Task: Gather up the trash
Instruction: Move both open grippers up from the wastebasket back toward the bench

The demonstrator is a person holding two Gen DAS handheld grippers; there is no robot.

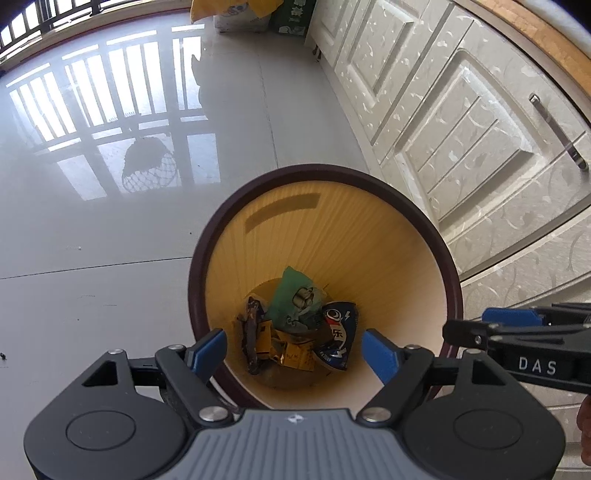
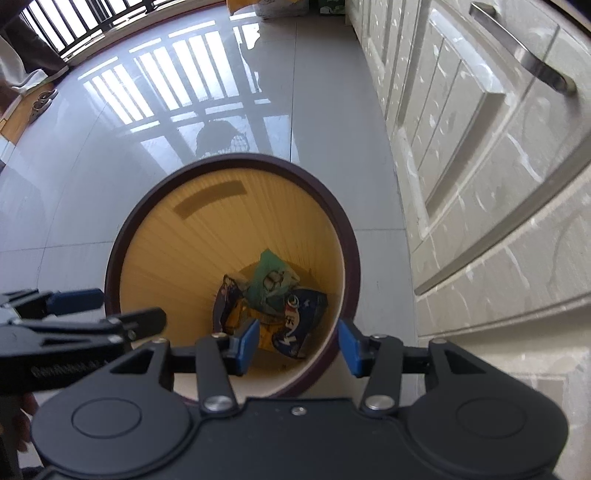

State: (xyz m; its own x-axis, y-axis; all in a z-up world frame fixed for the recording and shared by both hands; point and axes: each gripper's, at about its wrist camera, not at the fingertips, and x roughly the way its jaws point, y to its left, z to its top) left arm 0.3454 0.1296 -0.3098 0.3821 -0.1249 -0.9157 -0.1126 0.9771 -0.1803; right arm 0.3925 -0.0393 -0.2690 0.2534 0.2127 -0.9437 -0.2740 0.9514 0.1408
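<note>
Both tools hang over a round trash bin (image 1: pixel 452 273) that stands on the glossy grey floor (image 1: pixel 110 295), just beside a row of white cabinet doors (image 1: pixel 461 122) with a pattern in relief. The bin has a dark brown rim and a pale yellow, ribbed inner wall. At its bottom lies the collected trash: a green wrapper (image 1: pixel 295 299) toward the far side, a dark blue packet (image 1: pixel 338 332) with white and red print next to it, some yellow pieces (image 1: pixel 288 354) in front, and a dark brown strip (image 1: pixel 251 332) at the left of the pile. The left tool (image 1: pixel 293 350) points steeply down into the bin; its blue pads (image 1: pixel 210 347) stand wide apart and nothing is between them, only the trash far below. The right tool (image 2: pixel 297 343) also points down into the bin, its blue pads (image 2: pixel 247 345) apart by a middle width and holding nothing. In the left wrist view the right tool (image 1: pixel 480 325) comes in from the right edge over the rim of the bin, and in the right wrist view the left tool (image 2: pixel 122 310) comes in from the left edge. A metal handle (image 2: pixel 524 59) is on the nearest cabinet door. The floor reflects a window with bars (image 1: pixel 103 85), and at the far end some bags (image 1: pixel 240 14) lean near the cabinets.
</note>
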